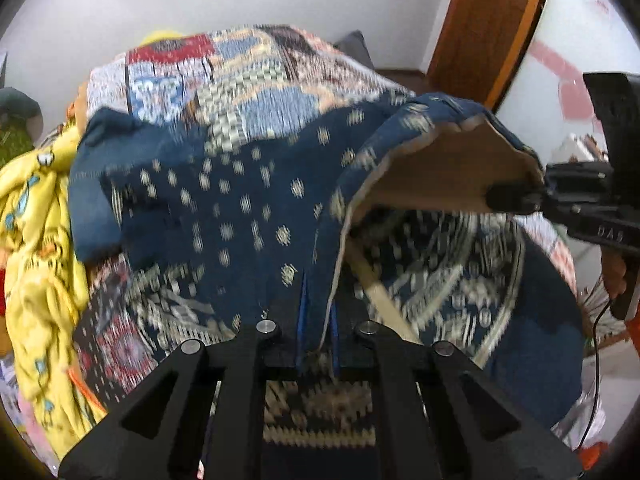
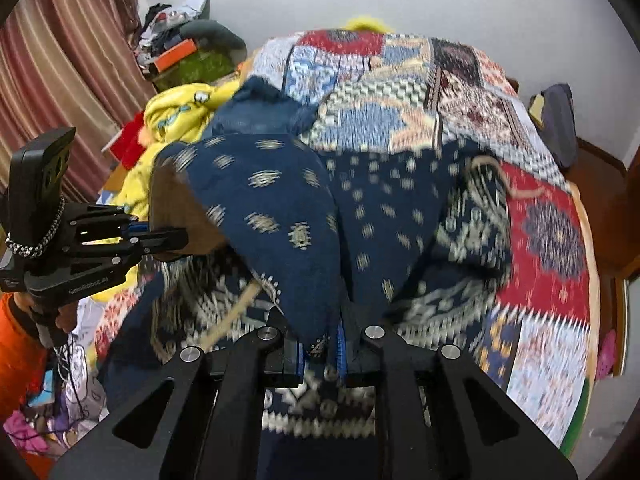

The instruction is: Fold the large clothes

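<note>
Navy patterned garment (image 1: 240,200) pinched in both clenched grippers (image 1: 316,336) (image 2: 320,344) over patchwork-quilted bed (image 2: 400,80).

**Black grippers, orange sleeve**

Both grippers are matte black frames with triangular cut-outs, silver round screw heads and blue finger pads. The left gripper (image 2: 168,240) bears a white brand mark, a braided black-and-white cord and an upright black block. The right gripper (image 1: 516,198) trails a thin black cable. An orange sleeve (image 2: 18,344) shows.
</note>
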### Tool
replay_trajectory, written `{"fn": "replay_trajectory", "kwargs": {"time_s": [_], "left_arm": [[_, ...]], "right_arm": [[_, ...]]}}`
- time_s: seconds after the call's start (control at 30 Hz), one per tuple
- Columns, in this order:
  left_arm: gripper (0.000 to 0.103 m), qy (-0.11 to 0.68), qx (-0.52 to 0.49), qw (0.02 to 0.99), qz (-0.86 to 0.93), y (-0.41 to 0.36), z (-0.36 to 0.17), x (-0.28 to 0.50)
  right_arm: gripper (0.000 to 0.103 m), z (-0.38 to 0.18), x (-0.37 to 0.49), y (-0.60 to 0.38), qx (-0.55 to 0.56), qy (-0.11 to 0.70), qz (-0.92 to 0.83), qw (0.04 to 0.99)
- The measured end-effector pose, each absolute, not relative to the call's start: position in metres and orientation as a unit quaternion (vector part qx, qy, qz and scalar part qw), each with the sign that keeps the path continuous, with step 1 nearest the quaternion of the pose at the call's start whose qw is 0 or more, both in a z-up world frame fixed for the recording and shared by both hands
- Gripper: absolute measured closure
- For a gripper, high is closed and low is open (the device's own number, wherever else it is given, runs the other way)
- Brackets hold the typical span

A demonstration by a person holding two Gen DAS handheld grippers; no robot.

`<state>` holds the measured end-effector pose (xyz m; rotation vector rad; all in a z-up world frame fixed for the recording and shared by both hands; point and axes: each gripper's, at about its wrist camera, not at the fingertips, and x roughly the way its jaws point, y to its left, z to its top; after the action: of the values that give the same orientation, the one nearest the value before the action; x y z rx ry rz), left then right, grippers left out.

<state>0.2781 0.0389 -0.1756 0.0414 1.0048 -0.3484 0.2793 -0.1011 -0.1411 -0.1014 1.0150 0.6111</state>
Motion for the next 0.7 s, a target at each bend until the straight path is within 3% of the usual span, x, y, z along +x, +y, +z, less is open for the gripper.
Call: {"fn": "replay_trajectory", "kwargs": {"time_s": [0.13, 0.3, 0.47, 0.53, 0.7], "left_arm": [[0.084, 0.492, 0.031, 0.855, -0.163, 0.040, -0.184, 0.256], [0.081, 0.474, 0.024, 0.866, -0.156, 0.054, -0.162, 0.234], [0.062, 0.420, 0.011, 0.897, -0.139, 0.066, -0.121, 0.234], [0.058, 0.408, 0.006, 0.903, -0.133, 0.066, -0.113, 0.243], [0.051, 0.422, -0.014, 0.897, -0.130, 0.054, -0.135, 0.272]], "right_arm": [[0.086, -0.147, 0.263, -0.109, -0.047, 0.494, 0.289, 0.819], [0.085, -0.139, 0.244, -0.120, -0.076, 0.490, 0.296, 0.817], [0.083, -0.118, 0.245, -0.128, -0.065, 0.468, 0.299, 0.829], [0.079, -0.112, 0.250, -0.127, -0.053, 0.457, 0.296, 0.837], [0.057, -0.124, 0.267, -0.115, -0.032, 0.456, 0.272, 0.847]]}}
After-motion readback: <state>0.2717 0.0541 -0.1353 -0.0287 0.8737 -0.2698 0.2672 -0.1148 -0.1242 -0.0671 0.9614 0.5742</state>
